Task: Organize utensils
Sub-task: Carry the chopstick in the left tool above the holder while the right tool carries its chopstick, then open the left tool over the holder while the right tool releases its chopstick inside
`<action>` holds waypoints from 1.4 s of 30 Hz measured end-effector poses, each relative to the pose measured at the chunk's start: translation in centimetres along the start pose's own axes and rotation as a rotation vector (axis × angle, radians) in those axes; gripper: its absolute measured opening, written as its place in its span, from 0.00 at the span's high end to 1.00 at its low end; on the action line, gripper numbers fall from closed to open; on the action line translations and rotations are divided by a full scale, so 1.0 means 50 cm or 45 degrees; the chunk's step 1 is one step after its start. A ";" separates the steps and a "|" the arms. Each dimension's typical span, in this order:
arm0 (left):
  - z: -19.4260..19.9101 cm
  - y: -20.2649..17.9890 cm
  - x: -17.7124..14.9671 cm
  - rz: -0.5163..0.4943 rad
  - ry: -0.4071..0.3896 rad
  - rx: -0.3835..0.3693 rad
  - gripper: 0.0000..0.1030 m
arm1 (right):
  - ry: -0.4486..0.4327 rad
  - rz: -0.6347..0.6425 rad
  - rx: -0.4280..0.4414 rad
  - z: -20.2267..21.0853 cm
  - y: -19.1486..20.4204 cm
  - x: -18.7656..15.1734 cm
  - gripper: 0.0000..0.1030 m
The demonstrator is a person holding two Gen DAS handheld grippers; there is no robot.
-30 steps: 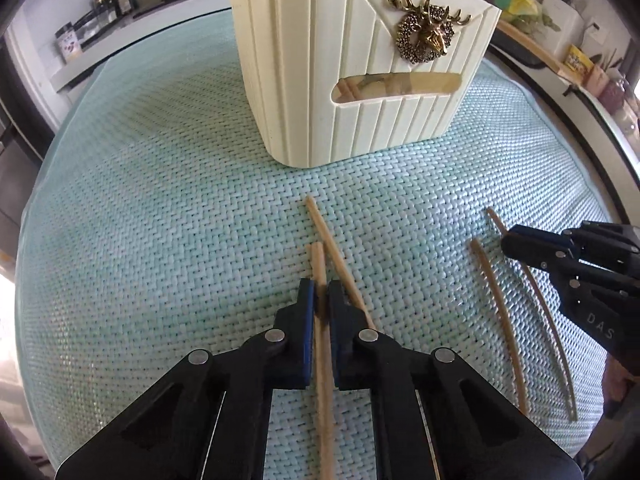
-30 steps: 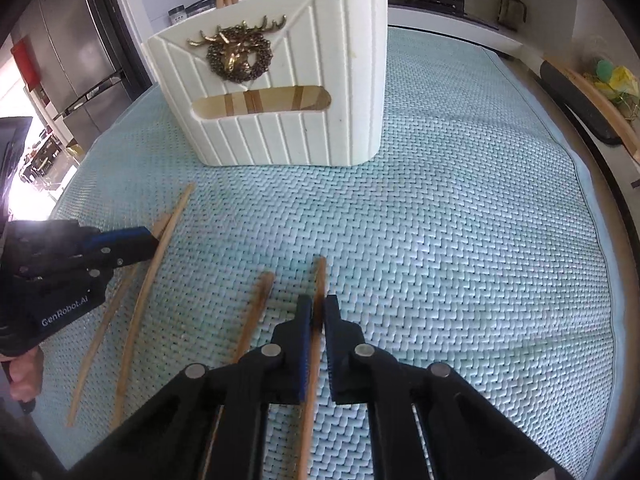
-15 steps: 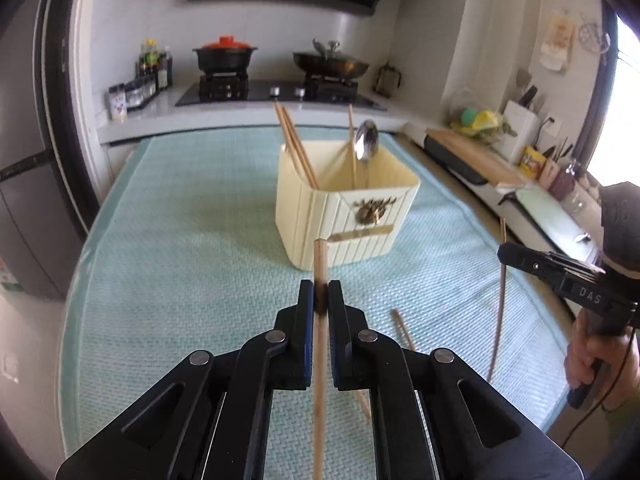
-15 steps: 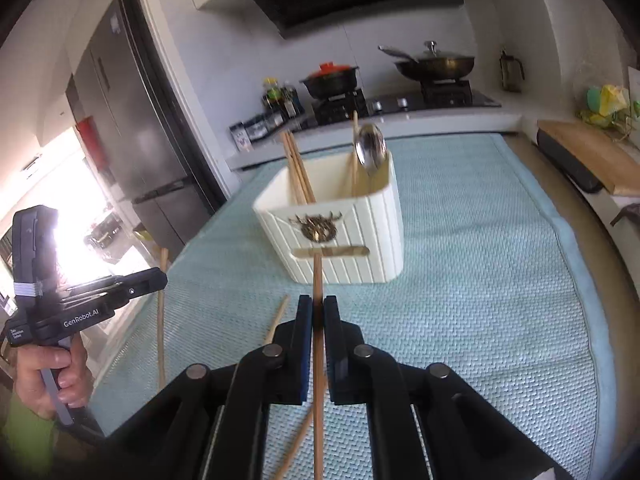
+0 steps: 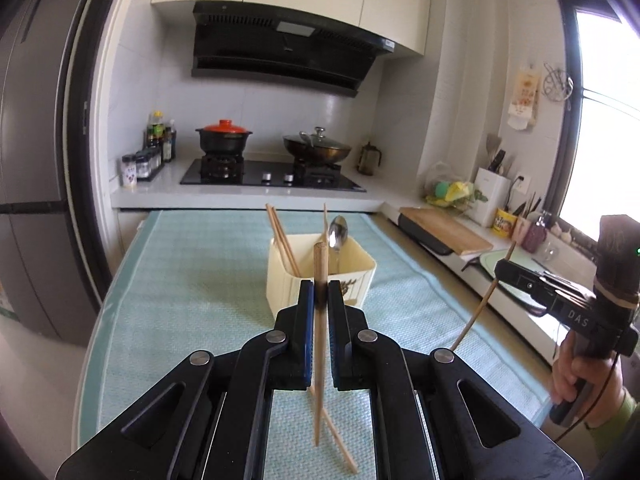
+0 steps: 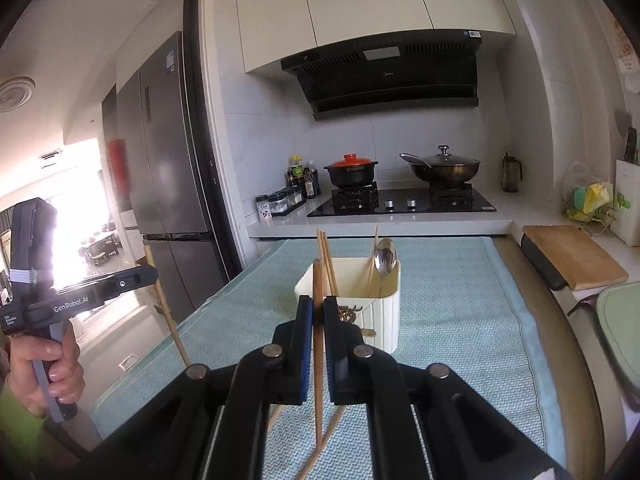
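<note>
Left claw (image 5: pixel 321 294) pinching upright chopstick (image 5: pixel 319 320), right claw (image 6: pixel 318 307) pinching another chopstick (image 6: pixel 318 344), both raised before holder (image 6: pixel 382 312)

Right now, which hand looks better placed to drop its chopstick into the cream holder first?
Hard to call; slightly the right. Both the left tongs and right tongs grip an upright chopstick in line with the holder. In the right view, the holder appears a bit larger and nearer.

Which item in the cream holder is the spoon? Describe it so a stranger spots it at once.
On the pale green mat stands a cream utensil holder. The spoon stands in its right side, bowl up: the only shiny metal piece among the wooden chopsticks.
</note>
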State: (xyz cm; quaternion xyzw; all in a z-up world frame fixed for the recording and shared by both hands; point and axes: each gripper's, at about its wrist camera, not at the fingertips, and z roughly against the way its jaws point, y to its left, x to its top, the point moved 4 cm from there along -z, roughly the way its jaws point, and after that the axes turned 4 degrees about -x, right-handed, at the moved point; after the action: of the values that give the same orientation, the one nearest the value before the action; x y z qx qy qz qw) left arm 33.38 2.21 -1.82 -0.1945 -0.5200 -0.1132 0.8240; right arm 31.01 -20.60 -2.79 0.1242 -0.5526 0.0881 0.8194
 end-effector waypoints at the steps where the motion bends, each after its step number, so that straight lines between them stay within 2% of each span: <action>1: -0.002 -0.001 0.002 0.002 -0.004 -0.001 0.96 | -0.008 0.009 -0.004 0.005 0.002 0.004 0.95; 12: 0.002 0.005 0.065 0.044 -0.094 -0.019 0.96 | -0.081 0.060 -0.025 0.012 0.011 0.061 0.95; 20: -0.016 0.017 0.168 0.072 -0.184 -0.039 0.96 | -0.168 0.088 -0.023 -0.012 0.007 0.144 0.95; 27: -0.091 0.015 0.284 0.019 -0.276 -0.008 0.96 | -0.219 0.123 -0.064 -0.095 -0.006 0.250 0.95; 30: -0.157 0.016 0.310 0.010 -0.265 0.006 0.96 | -0.241 0.148 -0.122 -0.150 -0.020 0.279 0.94; 34: -0.269 0.034 0.306 0.070 -0.151 -0.013 0.96 | -0.113 0.140 -0.121 -0.260 -0.045 0.270 0.95; 42: -0.468 0.065 0.221 0.092 0.108 0.021 0.96 | 0.216 0.110 -0.134 -0.452 -0.098 0.167 0.95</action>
State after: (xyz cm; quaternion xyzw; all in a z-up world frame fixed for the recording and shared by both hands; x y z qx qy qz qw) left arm 58.44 -4.97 -1.47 -0.2015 -0.4779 -0.0872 0.8505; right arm 55.50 -18.41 -3.69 0.0492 -0.4898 0.1045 0.8641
